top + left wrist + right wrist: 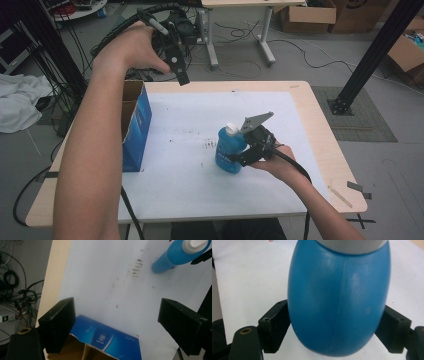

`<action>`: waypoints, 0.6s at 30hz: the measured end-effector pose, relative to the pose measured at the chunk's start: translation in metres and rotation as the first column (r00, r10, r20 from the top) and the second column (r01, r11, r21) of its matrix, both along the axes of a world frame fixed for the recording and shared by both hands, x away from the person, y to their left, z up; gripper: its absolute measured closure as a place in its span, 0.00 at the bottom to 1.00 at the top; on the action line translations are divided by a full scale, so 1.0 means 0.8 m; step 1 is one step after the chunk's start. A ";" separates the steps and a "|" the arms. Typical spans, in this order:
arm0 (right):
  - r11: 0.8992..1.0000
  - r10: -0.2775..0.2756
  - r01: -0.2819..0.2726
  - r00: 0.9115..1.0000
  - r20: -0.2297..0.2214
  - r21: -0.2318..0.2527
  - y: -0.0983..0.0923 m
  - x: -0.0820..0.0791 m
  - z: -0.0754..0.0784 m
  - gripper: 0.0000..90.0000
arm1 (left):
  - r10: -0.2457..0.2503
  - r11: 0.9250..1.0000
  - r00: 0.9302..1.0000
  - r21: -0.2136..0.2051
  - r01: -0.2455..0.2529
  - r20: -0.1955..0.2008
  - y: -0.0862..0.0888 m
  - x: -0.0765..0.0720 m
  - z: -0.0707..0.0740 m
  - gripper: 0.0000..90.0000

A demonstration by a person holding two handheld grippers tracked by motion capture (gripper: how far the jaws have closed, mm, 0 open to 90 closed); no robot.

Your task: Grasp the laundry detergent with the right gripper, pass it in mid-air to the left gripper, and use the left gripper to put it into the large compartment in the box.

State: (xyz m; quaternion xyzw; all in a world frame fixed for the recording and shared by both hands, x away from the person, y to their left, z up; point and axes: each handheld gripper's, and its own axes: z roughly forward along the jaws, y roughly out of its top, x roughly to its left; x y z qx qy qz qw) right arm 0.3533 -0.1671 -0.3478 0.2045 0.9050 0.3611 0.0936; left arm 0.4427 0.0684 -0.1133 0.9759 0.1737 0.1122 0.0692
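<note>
The right gripper (246, 150) clamps a blue bottle (230, 150) standing upright on the white mat (190, 150), its jaws pressed to both sides of the rounded body. The left gripper (117, 322) hangs above an open blue box (107, 340) with its jaws wide apart, holding nothing, well apart from the bottle.

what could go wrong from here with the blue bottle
The right gripper has its jaws at the sides of the blue bottle, whose rounded, smooth body could slip or tip if the hold is loose. The open blue box sits at the table's left edge, so a nudge might push it off.
</note>
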 end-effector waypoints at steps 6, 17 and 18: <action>1.000 -0.012 0.012 1.000 0.004 0.003 0.004 0.000 -0.006 0.26 | 0.002 1.000 1.000 0.000 -0.002 -0.004 0.001 0.000 -0.001 0.17; 1.000 0.000 0.000 1.000 0.024 0.001 0.007 -0.001 -0.012 0.44 | 0.005 1.000 1.000 -0.002 -0.005 -0.008 0.004 0.002 -0.005 0.17; 1.000 -0.002 0.002 1.000 0.023 0.004 0.006 0.000 -0.012 0.45 | 0.006 1.000 1.000 -0.001 -0.006 -0.011 0.004 0.003 -0.005 0.17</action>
